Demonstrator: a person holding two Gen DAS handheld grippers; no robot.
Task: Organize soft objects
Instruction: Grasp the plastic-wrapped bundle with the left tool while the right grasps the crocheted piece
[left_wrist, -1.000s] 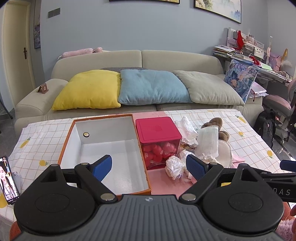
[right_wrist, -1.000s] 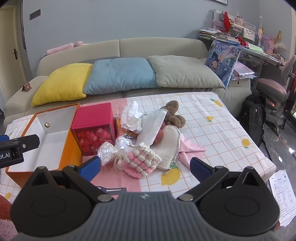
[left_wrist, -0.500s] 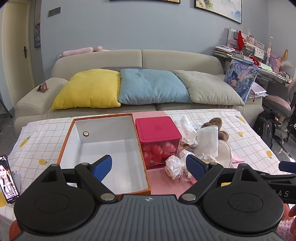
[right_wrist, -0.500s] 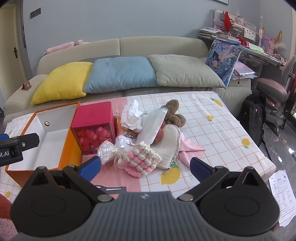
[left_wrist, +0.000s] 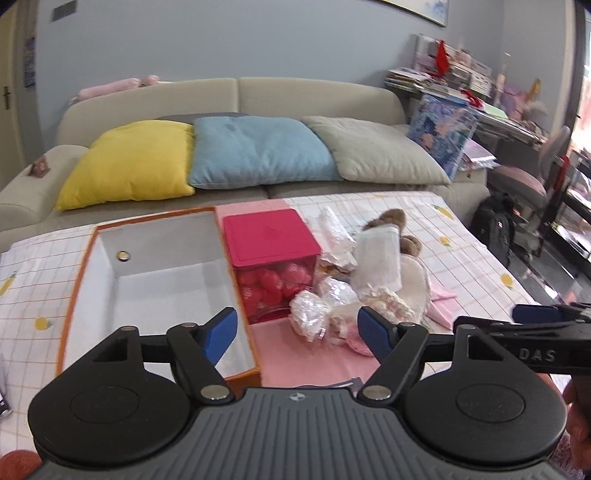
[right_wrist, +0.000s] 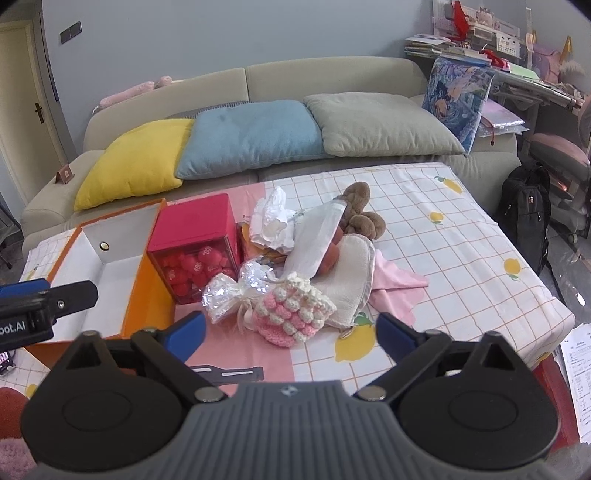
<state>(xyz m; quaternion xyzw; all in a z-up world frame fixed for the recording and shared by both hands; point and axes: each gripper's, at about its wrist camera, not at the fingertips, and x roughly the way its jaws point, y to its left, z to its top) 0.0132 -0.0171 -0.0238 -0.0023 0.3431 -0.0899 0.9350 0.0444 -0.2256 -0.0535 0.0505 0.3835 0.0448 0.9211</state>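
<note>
A pile of soft things lies mid-table: a pink-and-white crochet pouch (right_wrist: 291, 314), a shiny white bow (right_wrist: 236, 291), a cream mitt (right_wrist: 347, 269), a brown plush toy (right_wrist: 360, 210), a white packet (right_wrist: 317, 236) and a pink cloth (right_wrist: 397, 282). An open orange box (left_wrist: 155, 280) with a white, empty inside stands left of a red-lidded box (left_wrist: 273, 254) of red hearts. My left gripper (left_wrist: 297, 328) is open and empty, before the box and pile. My right gripper (right_wrist: 290, 334) is open and empty, just short of the crochet pouch.
The table wears a checked cloth with lemon prints (right_wrist: 461, 236). A sofa with yellow (right_wrist: 133, 162), blue and grey cushions stands behind it. A black backpack (right_wrist: 526, 214) and papers (right_wrist: 578, 373) lie on the floor at the right. A grey strap (right_wrist: 225, 371) lies by the front edge.
Both grippers have moved forward and down toward the table; the box and pile look larger. Both jaws stay open and empty. No object has moved.
</note>
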